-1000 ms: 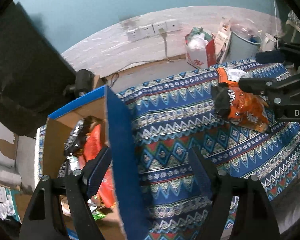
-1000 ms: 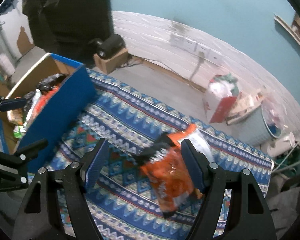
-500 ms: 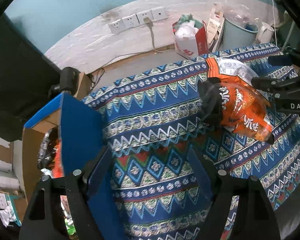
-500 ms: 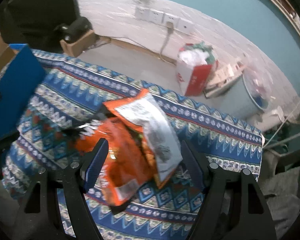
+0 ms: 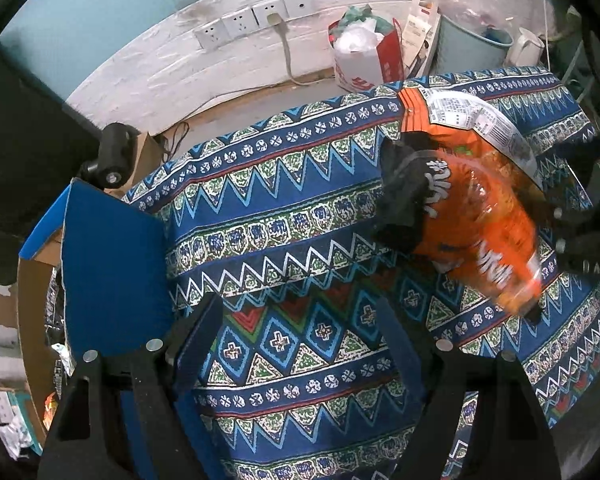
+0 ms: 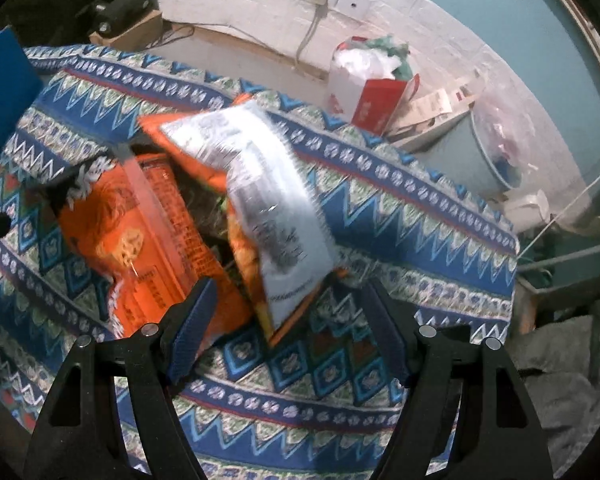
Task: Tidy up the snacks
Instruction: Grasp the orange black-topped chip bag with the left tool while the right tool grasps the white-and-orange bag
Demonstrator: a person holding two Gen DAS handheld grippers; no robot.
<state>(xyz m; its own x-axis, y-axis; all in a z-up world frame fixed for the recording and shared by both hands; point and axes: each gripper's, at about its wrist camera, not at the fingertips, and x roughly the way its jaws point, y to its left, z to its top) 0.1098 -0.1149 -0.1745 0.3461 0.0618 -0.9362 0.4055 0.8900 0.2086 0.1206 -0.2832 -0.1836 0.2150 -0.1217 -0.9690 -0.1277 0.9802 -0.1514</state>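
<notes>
L gripper (image 5: 300,336): jaws spread wide, nothing between the blue pads (image 5: 198,344), pointing fwd & down, held above the surface. R gripper (image 6: 288,316): jaws also wide apart, angled down, blue pads (image 6: 192,320) w/ nothing clamped, low and close in. From the L wrist cam, R gripper's black frame (image 5: 588,240) shows at far right edge.

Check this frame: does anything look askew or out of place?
Two orange snack bags and lie overlapping and crooked on the patterned cloth, outside the blue box. No spill or tear is visible.
</notes>
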